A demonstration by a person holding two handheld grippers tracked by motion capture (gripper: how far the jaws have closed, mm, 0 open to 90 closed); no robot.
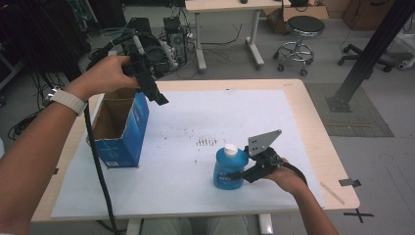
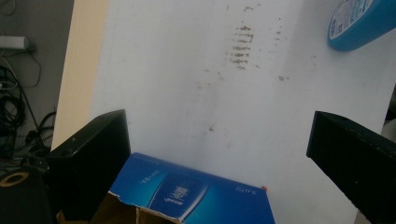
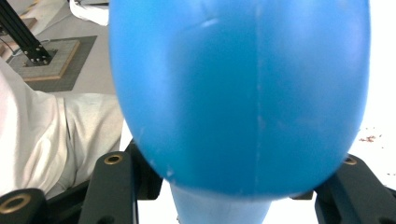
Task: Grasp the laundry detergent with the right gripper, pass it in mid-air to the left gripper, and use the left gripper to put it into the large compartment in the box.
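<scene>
Gripping the blue bottle near the table's front edge, your right gripper has its jaws closed on the bottle's body. Your left gripper hangs above the open blue box, jaws spread wide, well apart from the bottle.

The left black hand-held gripper is a blocky matte body with a thick dark cable trailing off it, and its own view shows two broad black jaws with a brass-ringed screw hole beside one. The right black hand-held gripper carries a grey three-cornered plate dotted with small holes — brass-ringed holes sit at its jaw bases too. The person wears a white woven watch strap on the left wrist, bare forearms, and pale clothing.
</scene>
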